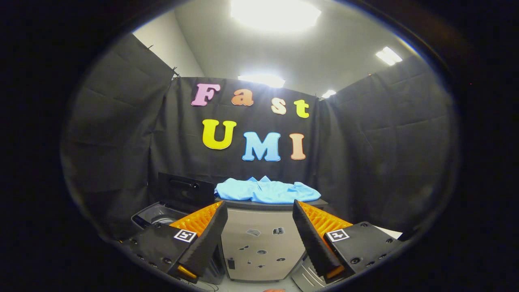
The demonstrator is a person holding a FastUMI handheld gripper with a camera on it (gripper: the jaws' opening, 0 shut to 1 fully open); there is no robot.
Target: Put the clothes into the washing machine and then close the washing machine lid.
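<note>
Black cloth walled the booth as our gripper (259, 239), spread wide and empty, faced the blue shirt (265, 191) atop the cabinet (259, 243), so we judged pickup was next.

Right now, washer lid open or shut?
Open. The washing machine lid stands raised behind the exposed drum opening. The open gripper holds nothing; the blue shirt lies beyond the fingers.
</note>
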